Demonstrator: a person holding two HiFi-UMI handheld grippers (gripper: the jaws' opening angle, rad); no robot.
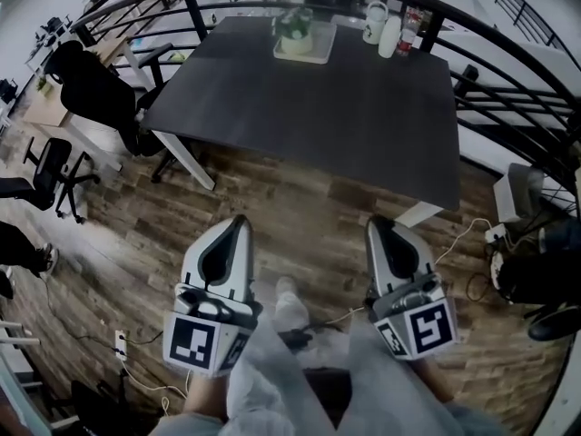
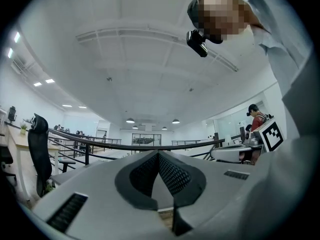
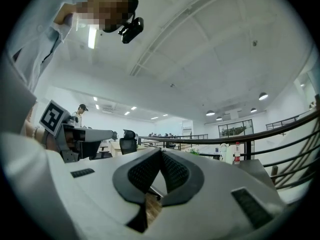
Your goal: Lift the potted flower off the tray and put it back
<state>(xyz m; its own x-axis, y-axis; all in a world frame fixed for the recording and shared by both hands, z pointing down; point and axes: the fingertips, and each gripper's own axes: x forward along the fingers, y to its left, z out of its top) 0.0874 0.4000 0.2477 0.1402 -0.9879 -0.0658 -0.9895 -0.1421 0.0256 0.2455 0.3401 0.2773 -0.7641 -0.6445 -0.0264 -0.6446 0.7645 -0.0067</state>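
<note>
The potted flower (image 1: 295, 27), a green plant in a pale pot, stands on a white tray (image 1: 318, 54) at the far edge of a dark table (image 1: 318, 116). Both grippers hover over the wooden floor, short of the table's near edge and pointing toward it. In the head view my left gripper (image 1: 240, 221) is at the left and shut, with nothing between its pads. My right gripper (image 1: 375, 222) is at the right, also shut and empty. In the right gripper view the jaw tips (image 3: 161, 151) meet, and the plant (image 3: 193, 152) shows small beyond them. The left gripper view shows shut tips (image 2: 159, 154).
A white jug (image 1: 374, 21) and bottles (image 1: 407, 31) stand at the table's far right corner. Black office chairs (image 1: 95, 89) sit left of the table. A dark railing (image 1: 508, 80) curves round behind and to the right. Cables and a power strip (image 1: 121, 343) lie on the floor.
</note>
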